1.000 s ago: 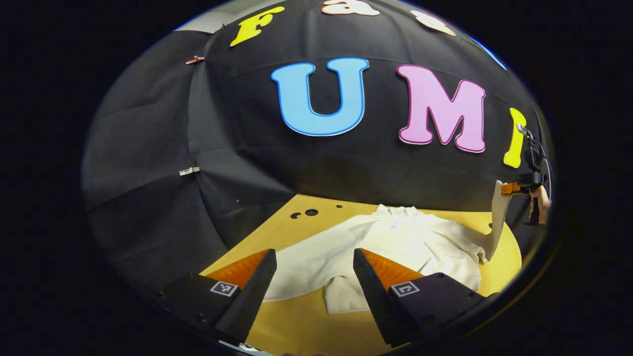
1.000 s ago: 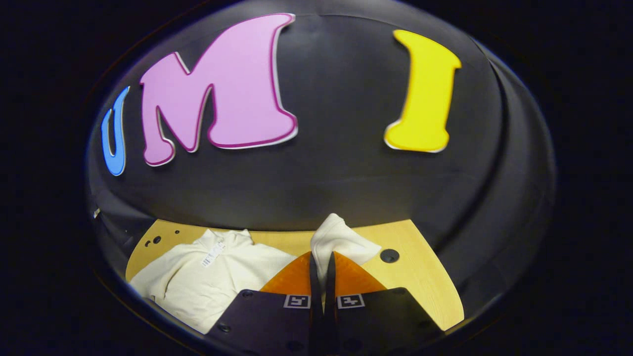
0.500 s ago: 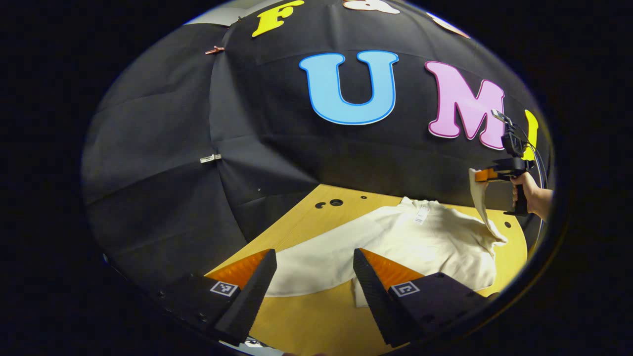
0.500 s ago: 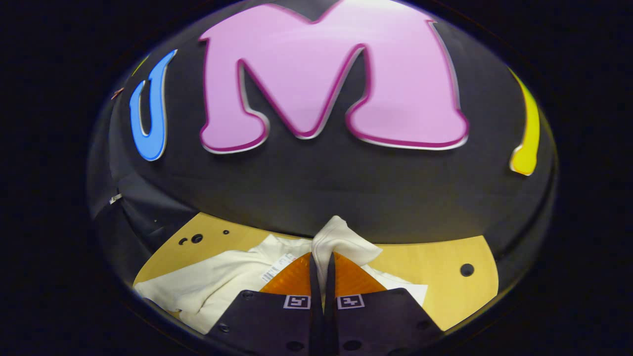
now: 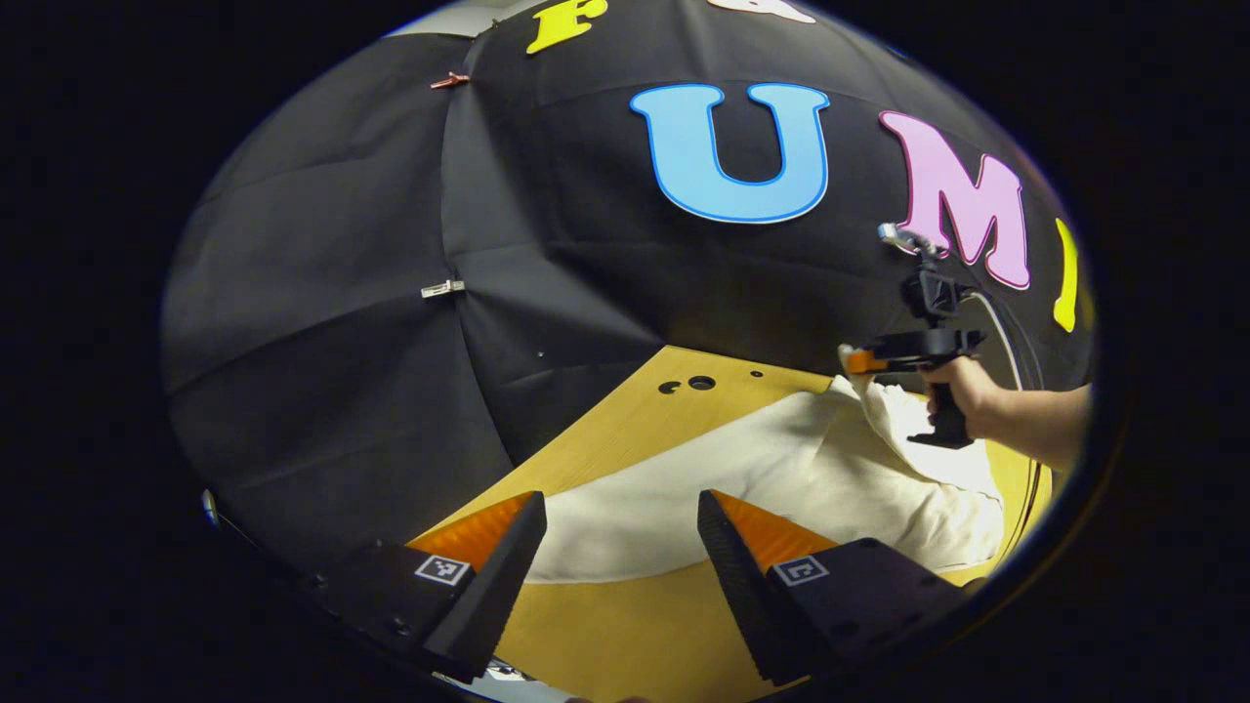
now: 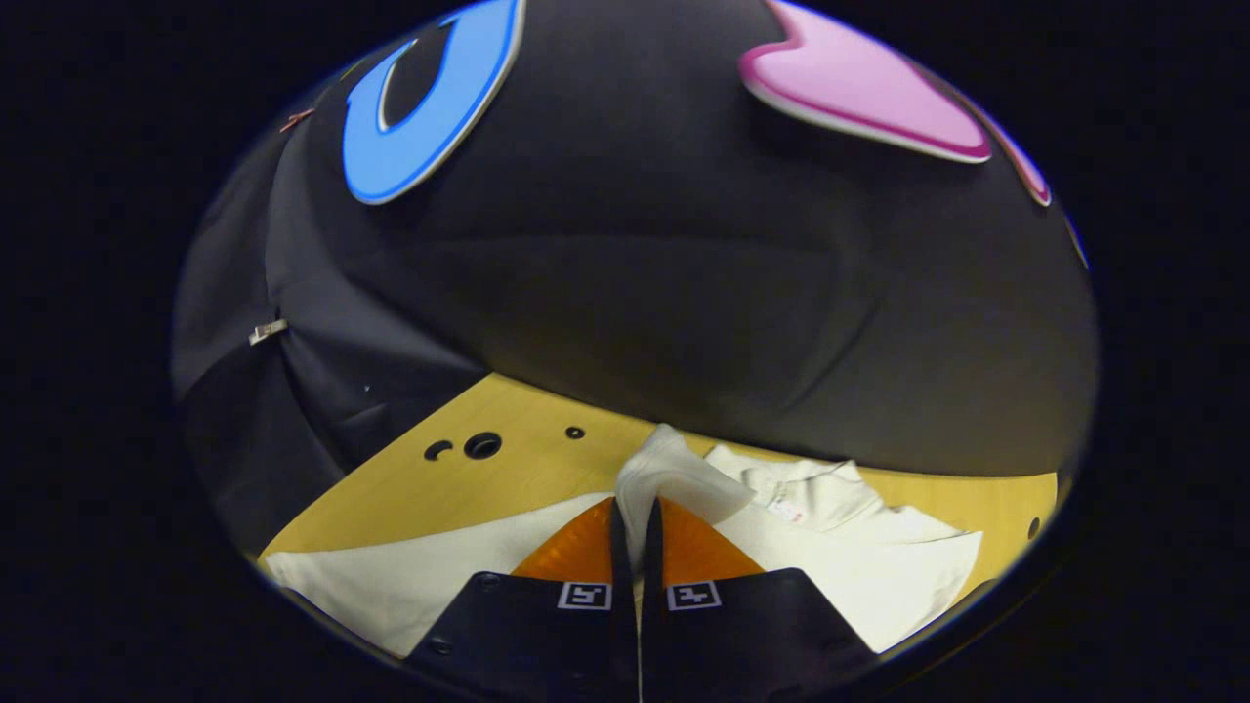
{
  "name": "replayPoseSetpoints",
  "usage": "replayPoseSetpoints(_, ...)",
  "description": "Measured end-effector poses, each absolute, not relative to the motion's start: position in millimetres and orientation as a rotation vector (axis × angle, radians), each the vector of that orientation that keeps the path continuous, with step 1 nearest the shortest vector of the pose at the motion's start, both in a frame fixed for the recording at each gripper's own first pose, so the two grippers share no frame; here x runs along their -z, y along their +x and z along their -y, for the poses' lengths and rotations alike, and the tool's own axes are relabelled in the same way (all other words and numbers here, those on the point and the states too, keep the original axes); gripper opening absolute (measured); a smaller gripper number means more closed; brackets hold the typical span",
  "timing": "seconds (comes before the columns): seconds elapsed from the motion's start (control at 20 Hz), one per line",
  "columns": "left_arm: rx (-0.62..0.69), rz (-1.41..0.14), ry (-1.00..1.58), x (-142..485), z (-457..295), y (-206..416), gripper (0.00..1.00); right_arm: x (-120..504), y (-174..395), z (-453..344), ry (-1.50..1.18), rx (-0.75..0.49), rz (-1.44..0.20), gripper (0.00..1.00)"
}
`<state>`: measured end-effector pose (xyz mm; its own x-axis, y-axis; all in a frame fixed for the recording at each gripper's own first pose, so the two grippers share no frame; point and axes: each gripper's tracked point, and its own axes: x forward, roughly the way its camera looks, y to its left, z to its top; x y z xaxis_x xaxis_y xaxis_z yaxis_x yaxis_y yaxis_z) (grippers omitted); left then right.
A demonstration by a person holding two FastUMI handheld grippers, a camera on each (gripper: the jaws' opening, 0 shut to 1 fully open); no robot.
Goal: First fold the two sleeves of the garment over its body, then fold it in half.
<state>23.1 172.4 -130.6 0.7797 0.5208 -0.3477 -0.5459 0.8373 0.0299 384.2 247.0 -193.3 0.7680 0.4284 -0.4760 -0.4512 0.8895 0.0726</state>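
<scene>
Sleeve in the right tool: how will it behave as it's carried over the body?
Likely floppy: the sleeve sags from the right tool to the garment. Probably light, since a tip pinch holds it. It may land creased; the cloth bunches above the tips.

The soft cream-white knit garment (image 5: 781, 483) is showing plain, unpatterned cloth, with a small white tag (image 6: 784, 509) at its collar. The yellow-tan wooden bench (image 5: 625, 420) is showing fine grain and dark round holes. The left claw (image 5: 622, 547) is showing black fingers faced in ribbed orange, each bearing a black-and-white square marker; the right claw (image 6: 637, 547) is looking the same.
</scene>
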Motion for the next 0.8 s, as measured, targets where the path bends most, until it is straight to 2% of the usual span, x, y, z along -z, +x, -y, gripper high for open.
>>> replayPoseSetpoints(0.2, -0.61, -0.37, -0.107, 152, -183, 22, 0.96, 232, 367, -294, -0.007, -0.546, -0.582, 0.22)
replayPoseSetpoints(0.25, -0.629, -0.381, -0.121, 160, -189, 19, 0.96, 230, 361, -303, 0.039, -0.567, -0.586, 0.52)
replayPoseSetpoints(0.3, -0.65, -0.389, -0.136, 168, -195, 18, 0.96, 223, 356, -309, 0.086, -0.579, -0.582, 0.49)
replayPoseSetpoints(0.35, -0.674, -0.402, -0.153, 177, -202, 16, 0.96, 216, 354, -307, 0.123, -0.572, -0.568, 0.76)
replayPoseSetpoints(0.45, -0.73, -0.427, -0.195, 197, -222, 15, 0.96, 205, 357, -286, 0.147, -0.533, -0.528, 0.93)
replayPoseSetpoints(0.55, -0.781, -0.438, -0.234, 213, -244, 13, 1.0, 191, 364, -253, 0.125, -0.478, -0.481, 0.99)
replayPoseSetpoints(0.65, -0.828, -0.441, -0.258, 224, -264, 12, 0.96, 177, 372, -216, 0.111, -0.419, -0.452, 0.98)
replayPoseSetpoints(0.8, -0.884, -0.45, -0.294, 235, -289, 10, 0.96, 154, 380, -156, 0.118, -0.331, -0.416, 0.99)
